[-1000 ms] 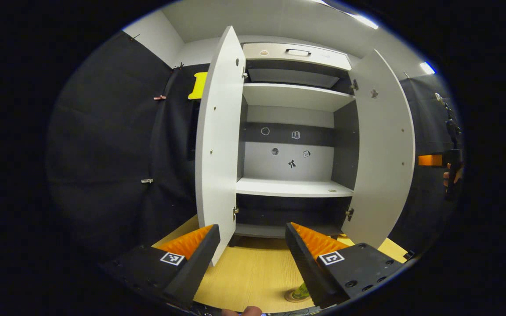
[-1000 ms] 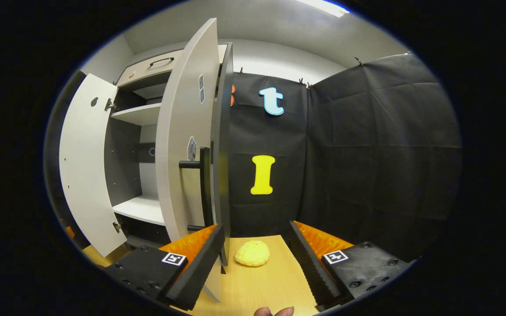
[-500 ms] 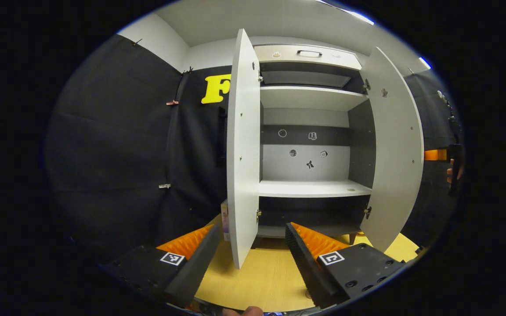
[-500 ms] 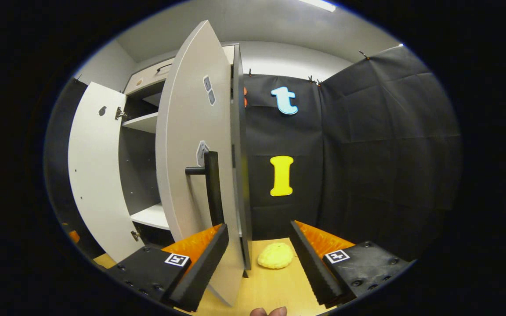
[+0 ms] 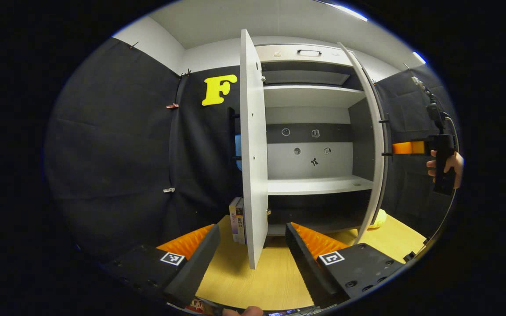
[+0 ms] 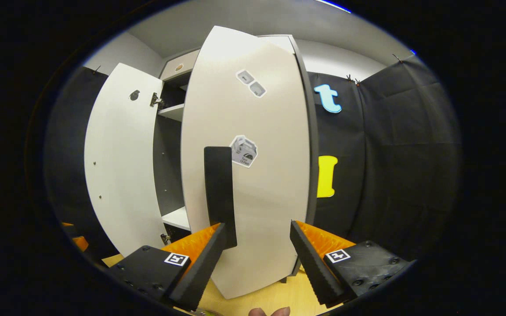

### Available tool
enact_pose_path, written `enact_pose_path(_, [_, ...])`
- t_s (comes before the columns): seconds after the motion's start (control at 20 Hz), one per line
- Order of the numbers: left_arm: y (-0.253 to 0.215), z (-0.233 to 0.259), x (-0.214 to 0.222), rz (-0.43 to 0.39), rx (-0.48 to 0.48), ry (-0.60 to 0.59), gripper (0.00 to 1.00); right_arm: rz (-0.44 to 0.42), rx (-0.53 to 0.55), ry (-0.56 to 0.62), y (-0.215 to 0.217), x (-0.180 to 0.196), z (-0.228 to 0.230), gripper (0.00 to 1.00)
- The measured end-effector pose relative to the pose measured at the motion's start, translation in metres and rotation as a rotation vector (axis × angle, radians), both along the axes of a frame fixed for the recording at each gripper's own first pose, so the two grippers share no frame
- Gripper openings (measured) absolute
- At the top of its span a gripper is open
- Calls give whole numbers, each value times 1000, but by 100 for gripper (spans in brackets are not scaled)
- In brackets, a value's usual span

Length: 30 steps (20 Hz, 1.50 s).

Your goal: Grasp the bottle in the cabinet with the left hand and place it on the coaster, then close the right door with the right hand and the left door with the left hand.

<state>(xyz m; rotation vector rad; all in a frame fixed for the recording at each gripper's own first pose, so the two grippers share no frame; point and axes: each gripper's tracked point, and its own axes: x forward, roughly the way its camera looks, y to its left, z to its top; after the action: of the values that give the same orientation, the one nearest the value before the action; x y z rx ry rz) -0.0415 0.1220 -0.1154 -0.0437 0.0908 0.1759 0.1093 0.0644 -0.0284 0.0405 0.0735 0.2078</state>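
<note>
Right gripper view: spread right gripper [image 6: 257, 245] close before right door [image 6: 257, 184], handle [image 6: 220, 193] alongside.

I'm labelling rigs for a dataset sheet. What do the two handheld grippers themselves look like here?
Each gripper has two wedge-shaped fingers with ribbed inner faces on black, screw-studded bodies, and each body carries a small square black-and-white marker: left gripper, right gripper. In the left gripper view the right gripper shows farther off as a black pistol-style handle in a hand, with a cable hanging from it.
</note>
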Motion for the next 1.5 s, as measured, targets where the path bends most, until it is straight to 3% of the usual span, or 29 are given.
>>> enact_pose_path(0.75, [39,-7,19,19,-25,5,95,-25,-43,-24,57,69,-7,95])
enact_pose_path(0.95, [56,-1,27,24,-47,-2,95,-49,-58,-16,56,69,-6,95])
enact_pose_path(1.1, [83,9,44,28,-30,-17,95,-77,-57,-10,51,65,-6,95])
enact_pose_path(1.5, [145,53,100,45,-2,-70,95,-158,-117,-16,8,-5,-5,98])
